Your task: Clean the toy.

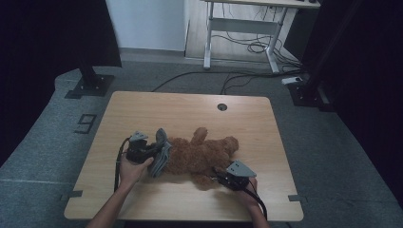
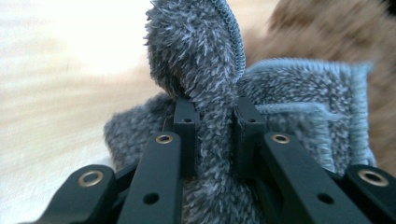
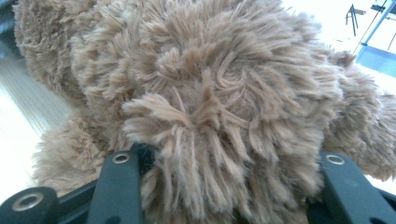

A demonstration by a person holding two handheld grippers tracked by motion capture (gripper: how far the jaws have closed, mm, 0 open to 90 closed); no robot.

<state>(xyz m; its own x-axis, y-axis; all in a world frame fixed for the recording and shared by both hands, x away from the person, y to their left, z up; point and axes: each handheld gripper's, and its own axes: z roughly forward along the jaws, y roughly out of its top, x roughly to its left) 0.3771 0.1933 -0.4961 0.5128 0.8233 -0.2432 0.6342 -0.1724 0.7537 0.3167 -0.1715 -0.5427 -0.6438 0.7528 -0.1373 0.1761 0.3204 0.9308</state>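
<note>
A brown teddy bear (image 1: 204, 154) lies on the wooden table (image 1: 180, 111), its fur filling the right gripper view (image 3: 210, 93). A grey fleece cloth (image 1: 161, 153) sits against the bear's left end. My left gripper (image 1: 154, 151) is shut on a fold of that cloth (image 2: 201, 60), which stands up between the black jaws (image 2: 214, 121); the bear (image 2: 322, 32) is blurred behind it. At the bear's near right side, my right gripper (image 1: 216, 176) is shut on a fluffy limb of the bear, with one jaw on each side of it (image 3: 229, 161).
A round cable hole (image 1: 222, 107) sits near the table's far edge. Beyond the table are a desk frame (image 1: 247, 28), floor cables (image 1: 237, 76) and two black stand bases (image 1: 90, 85) (image 1: 306, 90). Bare tabletop lies along the front and far sides.
</note>
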